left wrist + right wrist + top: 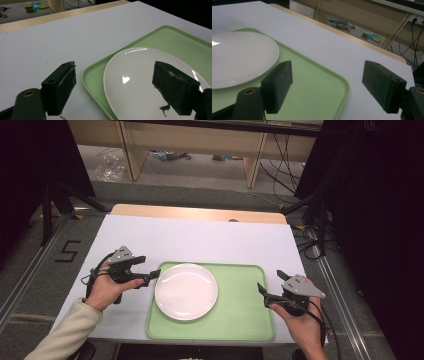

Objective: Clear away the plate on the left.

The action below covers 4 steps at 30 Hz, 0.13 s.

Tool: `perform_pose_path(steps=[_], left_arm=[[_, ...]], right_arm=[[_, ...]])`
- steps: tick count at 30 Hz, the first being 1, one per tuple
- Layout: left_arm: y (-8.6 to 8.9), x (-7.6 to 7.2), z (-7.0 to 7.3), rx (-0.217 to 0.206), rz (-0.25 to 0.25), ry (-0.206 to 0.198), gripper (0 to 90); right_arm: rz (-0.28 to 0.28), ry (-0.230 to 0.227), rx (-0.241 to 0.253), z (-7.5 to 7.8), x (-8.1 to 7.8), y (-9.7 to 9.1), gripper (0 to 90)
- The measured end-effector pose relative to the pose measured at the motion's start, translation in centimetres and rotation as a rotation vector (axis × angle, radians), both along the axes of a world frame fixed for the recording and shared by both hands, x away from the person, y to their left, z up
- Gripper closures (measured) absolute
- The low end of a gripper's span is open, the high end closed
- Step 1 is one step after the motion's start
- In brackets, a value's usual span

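Approach seems the step in hand: white plate [186,291] lies on the green tray's [240,320] left half. Left gripper [151,277], jaws wide and empty, straddles tray edge and plate rim; right gripper [270,285], equally open and empty, hovers at the tray's right edge. Next likely calls for closing squarely on a rim.

plate [186,291]: white, just beside the left claw [152,277];
tray [240,305]: green, under the plate, reaching the right claw [270,281]

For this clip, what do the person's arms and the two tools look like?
Both tools, left tool and right tool, are black, with blocky rectangular pads and a grey three-cornered plate on top. A black cable trails from each. The left arm wears a cream sleeve.
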<state>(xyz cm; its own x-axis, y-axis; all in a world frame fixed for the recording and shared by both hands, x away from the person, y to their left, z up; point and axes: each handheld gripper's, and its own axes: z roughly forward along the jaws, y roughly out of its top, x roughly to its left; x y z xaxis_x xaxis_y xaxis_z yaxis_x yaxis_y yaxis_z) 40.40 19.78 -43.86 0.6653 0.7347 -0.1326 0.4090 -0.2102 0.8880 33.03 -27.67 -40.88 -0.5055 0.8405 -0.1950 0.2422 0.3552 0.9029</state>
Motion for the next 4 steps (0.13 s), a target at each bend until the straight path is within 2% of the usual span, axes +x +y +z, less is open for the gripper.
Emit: perform_pose_path(steps=[4], left_arm=[[-0.15,0.04,-0.25,-0.001,-0.004,0.013,18.6]], right_arm=[[0.001,0.026,0.01,0.0,-0.01,0.0,24.8]])
